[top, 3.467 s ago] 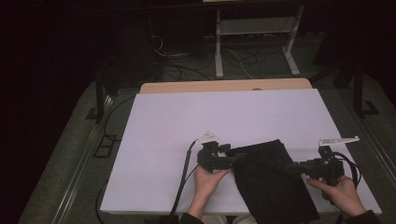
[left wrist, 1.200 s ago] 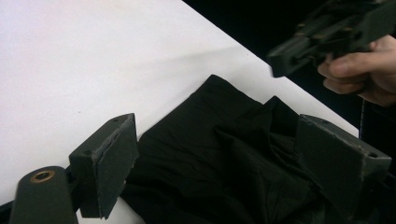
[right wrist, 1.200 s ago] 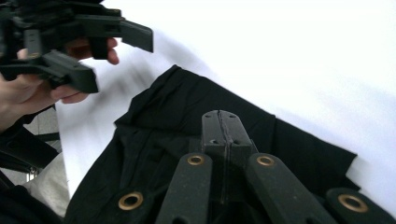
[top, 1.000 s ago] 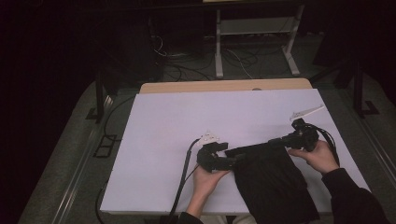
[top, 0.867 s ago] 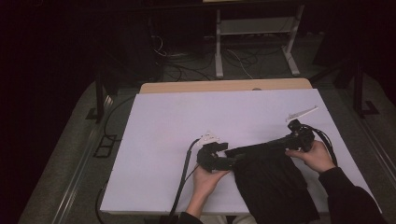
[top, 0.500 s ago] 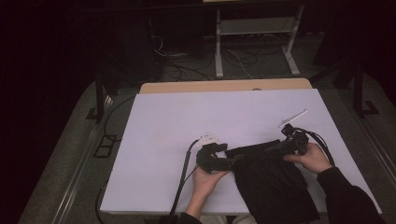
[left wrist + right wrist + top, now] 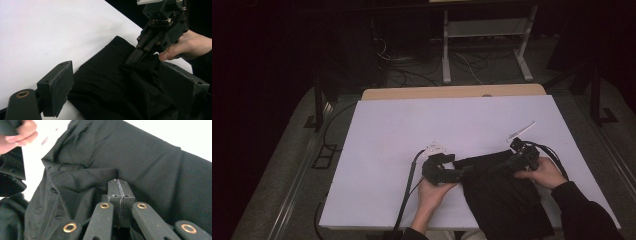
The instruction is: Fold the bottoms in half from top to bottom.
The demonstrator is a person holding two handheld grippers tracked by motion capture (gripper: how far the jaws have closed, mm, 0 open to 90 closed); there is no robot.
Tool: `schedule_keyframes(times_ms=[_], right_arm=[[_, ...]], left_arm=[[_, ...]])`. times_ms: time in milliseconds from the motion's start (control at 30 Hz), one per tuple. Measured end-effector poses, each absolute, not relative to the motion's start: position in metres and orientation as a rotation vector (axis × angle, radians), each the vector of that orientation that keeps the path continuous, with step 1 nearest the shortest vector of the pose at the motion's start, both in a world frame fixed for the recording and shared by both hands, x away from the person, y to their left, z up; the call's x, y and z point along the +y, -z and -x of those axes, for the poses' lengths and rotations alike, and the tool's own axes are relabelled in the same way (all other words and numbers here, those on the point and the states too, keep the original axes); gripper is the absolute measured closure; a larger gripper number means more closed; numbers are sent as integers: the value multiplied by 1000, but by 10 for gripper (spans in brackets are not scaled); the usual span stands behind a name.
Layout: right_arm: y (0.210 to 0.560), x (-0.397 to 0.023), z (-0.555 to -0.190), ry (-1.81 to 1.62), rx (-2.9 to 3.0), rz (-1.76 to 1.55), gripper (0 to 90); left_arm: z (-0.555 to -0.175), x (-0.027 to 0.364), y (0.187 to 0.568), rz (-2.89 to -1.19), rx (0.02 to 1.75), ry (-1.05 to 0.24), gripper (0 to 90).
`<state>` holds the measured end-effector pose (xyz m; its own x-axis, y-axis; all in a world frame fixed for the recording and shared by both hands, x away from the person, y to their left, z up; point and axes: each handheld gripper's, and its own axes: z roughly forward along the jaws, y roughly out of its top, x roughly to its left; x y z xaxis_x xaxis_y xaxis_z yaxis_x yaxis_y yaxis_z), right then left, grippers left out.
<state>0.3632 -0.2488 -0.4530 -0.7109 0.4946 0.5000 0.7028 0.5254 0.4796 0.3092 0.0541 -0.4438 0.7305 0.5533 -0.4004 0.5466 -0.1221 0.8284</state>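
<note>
Folding looks to be the work in hand: a black garment (image 7: pixel 504 200) lies on the white desk (image 7: pixel 412 130) at its near right, running from the middle of the near half down to the person's edge at about 5 o'clock. The right hand-held gripper (image 7: pixel 512 162) has its jaws pressed together on a fold of the cloth's far edge; in the right gripper view the two pads (image 7: pixel 119 188) meet with fabric pinched at their tips. That pinched strip stretches as a dark band toward 9 o'clock, ending at the left hand-held gripper (image 7: pixel 457 174). There the jaws stand wide apart, one pad (image 7: pixel 58 87) over bare desk beside the cloth and the other over the garment (image 7: pixel 110 85), with the near corner of the fabric lying between them but not squeezed.

The band's long axis runs roughly 9 to 3 o'clock between the two tools. For the left hand-held gripper the cloth lies straight ahead, toward 3 o'clock, and it is the nearer one to the loose corner; my judgement is that closing there comes next.
</note>
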Motion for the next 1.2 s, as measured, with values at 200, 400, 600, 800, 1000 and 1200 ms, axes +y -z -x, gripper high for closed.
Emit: schedule_keyframes(times_ms=[200, 400, 600, 800, 1000, 1200], right_arm=[[451, -242, -358, 973, -2464, 926, 887], [448, -231, -346, 944, -2463, 830, 887], [442, -227, -334, 969, -2433, 750, 887], [440, -223, -317, 985, -2428, 701, 887], [436, -220, -307, 1009, -2451, 683, 886], [427, -223, -307, 1068, -2464, 689, 886]], left_arm=[[-310, 56, 445, -1763, 880, -8, 137], [-311, 60, 448, -1749, 895, -6, 137], [-311, 60, 447, -1737, 895, -7, 137], [-312, 59, 447, -1727, 895, -6, 137], [-312, 58, 448, -1729, 893, -1, 137], [-312, 60, 446, -1730, 894, -7, 137]])
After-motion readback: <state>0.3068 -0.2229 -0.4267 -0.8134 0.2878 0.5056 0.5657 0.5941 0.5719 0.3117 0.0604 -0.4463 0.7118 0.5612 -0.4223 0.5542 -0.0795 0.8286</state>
